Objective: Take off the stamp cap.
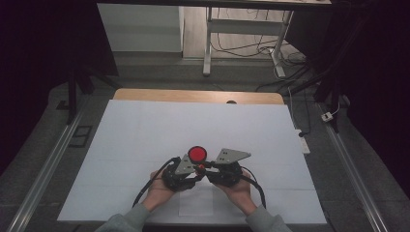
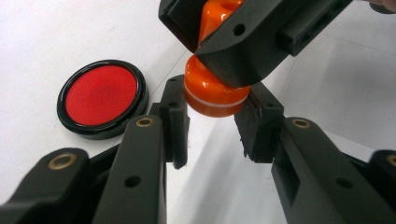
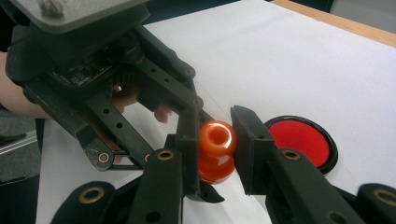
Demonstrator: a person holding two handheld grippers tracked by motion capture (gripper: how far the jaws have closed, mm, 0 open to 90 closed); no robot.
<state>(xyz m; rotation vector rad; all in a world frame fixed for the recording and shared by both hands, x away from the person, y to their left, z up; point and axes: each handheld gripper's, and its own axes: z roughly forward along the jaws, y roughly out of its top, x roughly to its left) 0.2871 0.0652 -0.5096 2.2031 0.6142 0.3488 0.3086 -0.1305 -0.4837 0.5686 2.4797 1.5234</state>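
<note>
Near the table's (image 1: 145,121) front edge, the left gripper (image 2: 211,126) brackets the base of the orange knob (image 2: 212,91), jaws apart and barely touching. The right gripper (image 3: 215,149) is clamped on its top, beside the red disc (image 1: 197,154). If the right lets go before the left closes, the knob would likely drop and roll; no writing is readable.

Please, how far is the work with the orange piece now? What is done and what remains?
Done: the right gripper is shut on the upper part of the orange piece. In hand: the left gripper has its jaws on both sides of the lower part; whether they press is unclear. Left: the red disc lies untouched beside them, so any step with it probably remains.
</note>
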